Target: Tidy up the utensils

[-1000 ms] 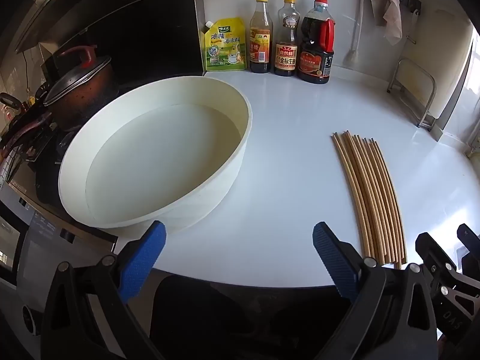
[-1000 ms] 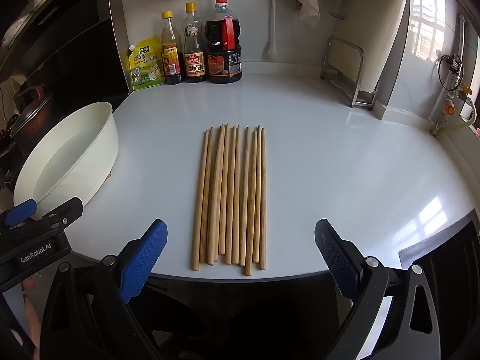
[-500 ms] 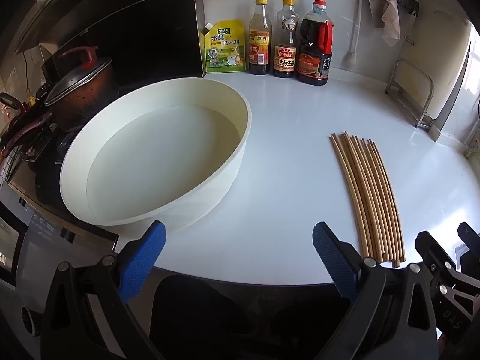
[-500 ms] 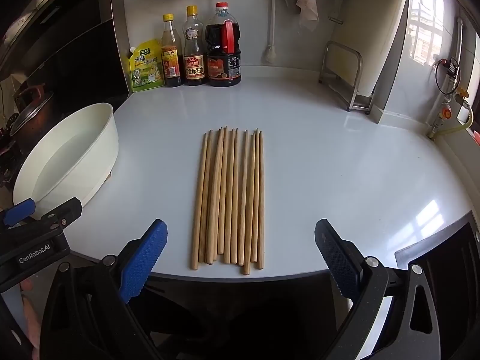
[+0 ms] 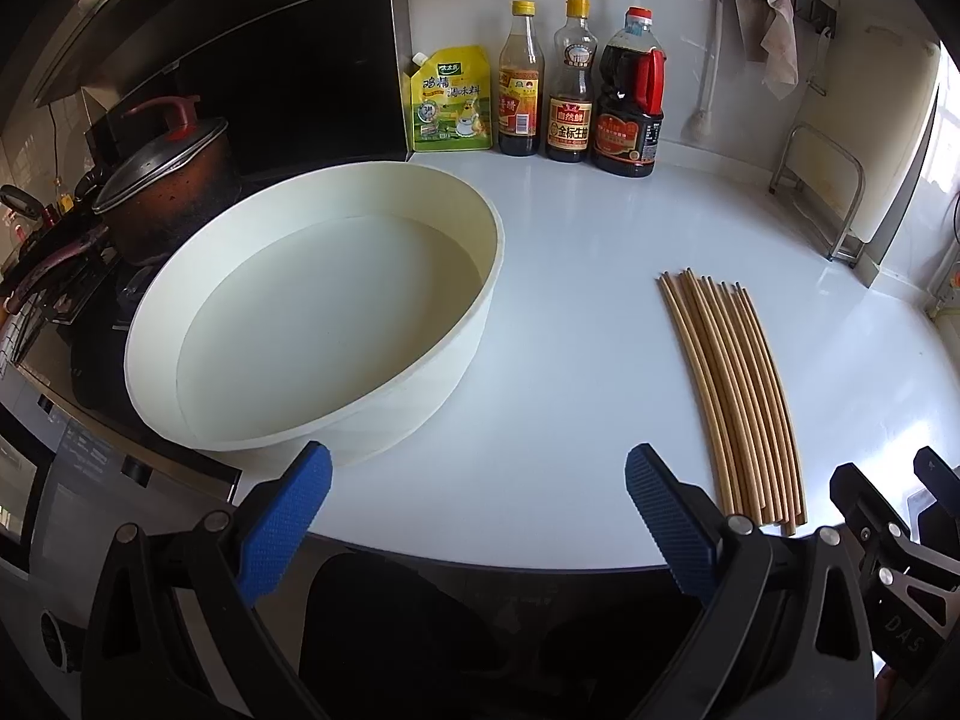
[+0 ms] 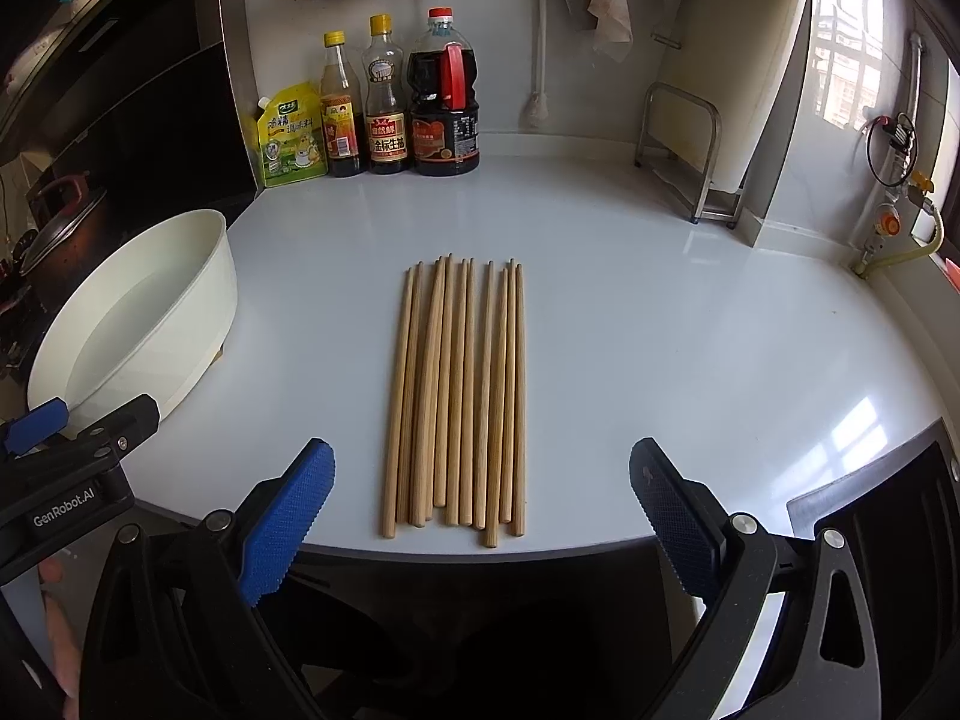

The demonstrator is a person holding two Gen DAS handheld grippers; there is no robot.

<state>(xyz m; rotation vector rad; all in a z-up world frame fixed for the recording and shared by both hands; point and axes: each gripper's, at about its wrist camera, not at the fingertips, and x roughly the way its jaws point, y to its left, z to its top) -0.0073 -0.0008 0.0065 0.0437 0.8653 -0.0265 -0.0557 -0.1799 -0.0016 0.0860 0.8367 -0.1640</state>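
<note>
A bundle of wooden chopsticks (image 6: pixel 459 396) lies side by side on the white counter (image 6: pixel 690 330), running from the near edge toward the middle of the right wrist frame; in the left wrist view the same bundle sits at right of centre. The right gripper (image 6: pixel 480 516) hangs at the bottom of its frame with its blue-padded fingers (image 6: pixel 288 516) spread wide on either side of the chopsticks' near ends, gripping nothing. The left gripper (image 5: pixel 474 522) is likewise wide open and empty at the bottom of its frame, just before the cream basin (image 5: pixel 312 324), which stands left of centre. Three sauce bottles (image 6: pixel 390 114) and a yellow pouch (image 6: pixel 291 138) line the back wall at upper centre, and a lidded pot (image 5: pixel 162 186) sits at upper left
</note>
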